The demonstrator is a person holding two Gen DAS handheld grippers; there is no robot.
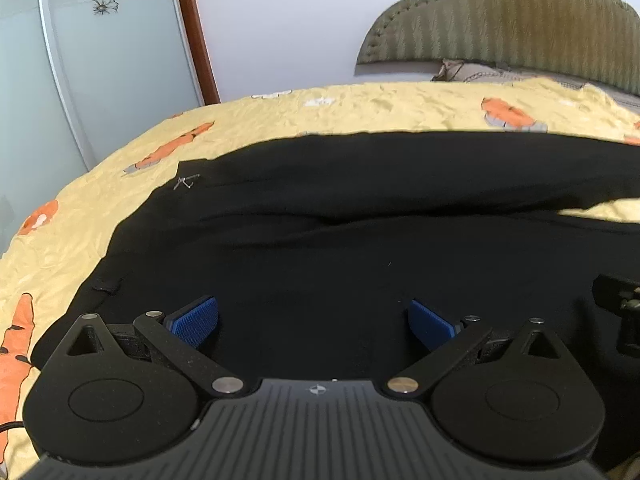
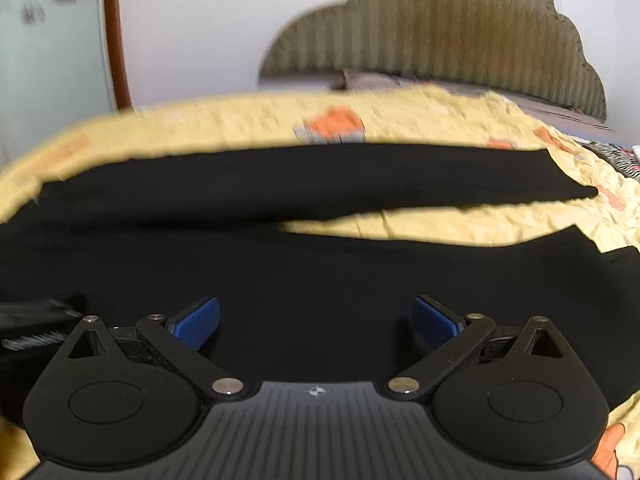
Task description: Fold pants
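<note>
Left wrist view: my left hand-held gripper (image 1: 312,322) sits low over the black pants (image 1: 340,240), both blue pads (image 1: 196,320) spread wide apart with nothing pinched between them, just dark cloth underneath.
Pants from here: laid flat across the bed's yellow bedspread (image 1: 360,108) with the orange print, running side to side. I can spot a belt loop (image 1: 106,285) near the left edge, so that's the waist end, plus a bit of pale thread (image 1: 186,182) further up on the fabric.
Gap: a sliver of yellow shows between the two legs over on the right.
Background: green padded headboard (image 1: 500,16) at the back, white wall, and a frosted door with flower prints (image 1: 100,40) on the left.
Far right edge: some black hardware (image 1: 624,308) pokes in, probably the other tool, can't tell for sure.

Right wrist view: right hand-held gripper (image 2: 316,320) is the same deal, pads (image 2: 198,320) wide apart, holding nothing, hovering over the nearer pant leg.
Pants from here: the pants (image 2: 280,272) fork into two legs toward the right, with a wedge of bedspread (image 2: 440,224) between them. Far leg ends in a point near the right side.
Blur: this view is pretty smeared, so the headboard (image 2: 440,28) and bedspread print come out soft.
</note>
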